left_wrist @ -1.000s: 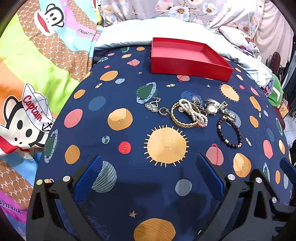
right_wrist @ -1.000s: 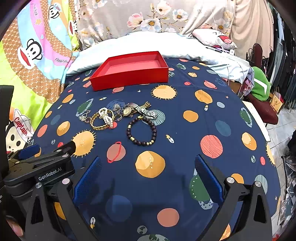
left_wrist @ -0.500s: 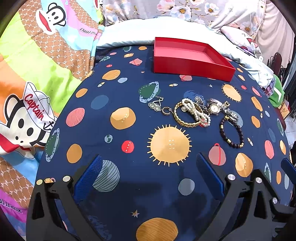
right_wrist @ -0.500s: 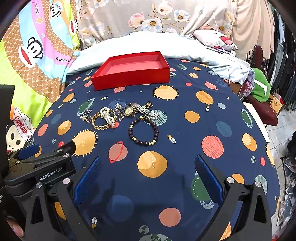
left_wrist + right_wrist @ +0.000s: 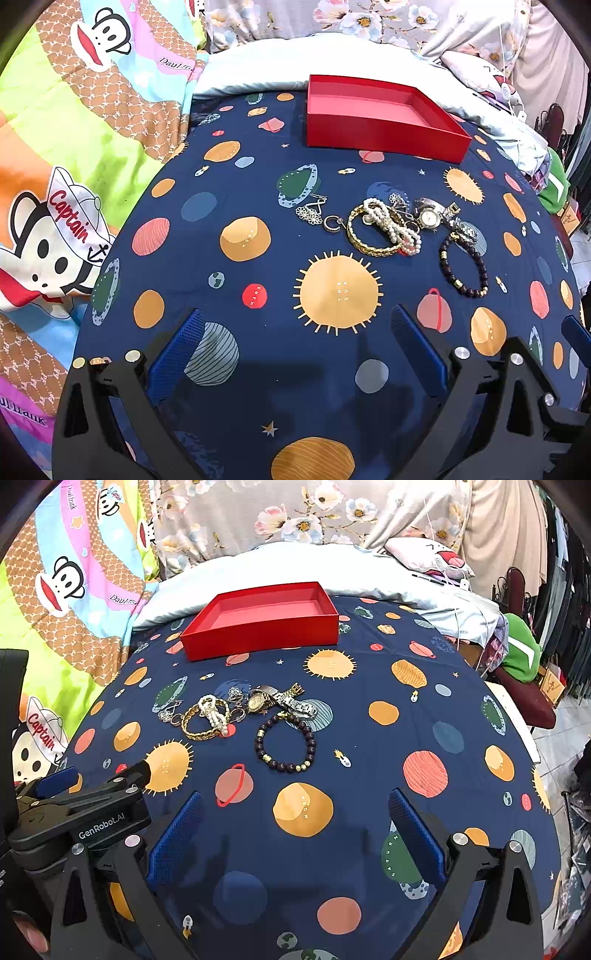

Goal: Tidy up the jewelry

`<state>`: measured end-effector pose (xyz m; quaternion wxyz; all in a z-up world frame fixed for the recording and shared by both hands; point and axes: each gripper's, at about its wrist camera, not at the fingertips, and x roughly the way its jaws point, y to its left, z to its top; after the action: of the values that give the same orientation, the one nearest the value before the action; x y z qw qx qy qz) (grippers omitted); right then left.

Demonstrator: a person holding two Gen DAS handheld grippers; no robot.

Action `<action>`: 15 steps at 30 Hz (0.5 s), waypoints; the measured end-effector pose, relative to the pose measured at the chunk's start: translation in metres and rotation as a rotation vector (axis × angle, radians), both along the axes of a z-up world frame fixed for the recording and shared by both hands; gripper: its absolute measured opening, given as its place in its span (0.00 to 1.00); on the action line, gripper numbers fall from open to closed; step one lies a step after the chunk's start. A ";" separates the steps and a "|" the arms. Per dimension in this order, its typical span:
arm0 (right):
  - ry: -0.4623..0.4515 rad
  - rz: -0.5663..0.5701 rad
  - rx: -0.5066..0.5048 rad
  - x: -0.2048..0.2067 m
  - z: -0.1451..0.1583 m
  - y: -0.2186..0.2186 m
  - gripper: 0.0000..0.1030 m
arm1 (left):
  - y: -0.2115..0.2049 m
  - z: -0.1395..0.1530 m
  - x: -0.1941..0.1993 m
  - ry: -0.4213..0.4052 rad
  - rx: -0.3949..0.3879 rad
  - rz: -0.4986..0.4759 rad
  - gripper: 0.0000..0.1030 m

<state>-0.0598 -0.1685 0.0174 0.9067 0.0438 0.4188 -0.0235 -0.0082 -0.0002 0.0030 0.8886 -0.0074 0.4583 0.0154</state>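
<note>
Jewelry (image 5: 395, 229) lies heaped on the bedspread (image 5: 258, 206), short of the empty box (image 5: 376, 118). I've eased both grippers (image 5: 295, 350) (image 5: 291, 830) slightly closer, fingers spread, nothing grasped yet.

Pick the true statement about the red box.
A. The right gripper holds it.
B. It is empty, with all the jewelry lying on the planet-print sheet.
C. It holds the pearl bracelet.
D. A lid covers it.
B: the red box shows only its bare pink floor, while the pearl bracelet, watch and dark bead bracelet lie on the planet-print sheet.
</note>
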 end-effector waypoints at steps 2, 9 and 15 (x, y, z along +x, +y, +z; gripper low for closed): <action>0.001 0.002 0.000 0.001 0.000 0.001 0.95 | 0.001 -0.001 0.001 0.003 0.001 0.003 0.95; 0.000 0.009 0.000 0.002 -0.002 0.000 0.95 | 0.000 0.000 0.005 0.006 0.001 0.008 0.95; 0.002 0.005 0.002 0.002 -0.003 -0.001 0.95 | -0.001 0.000 0.007 0.008 0.001 0.007 0.95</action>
<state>-0.0579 -0.1694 0.0142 0.9064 0.0436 0.4196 -0.0211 -0.0010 -0.0013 0.0030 0.8868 -0.0085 0.4618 0.0190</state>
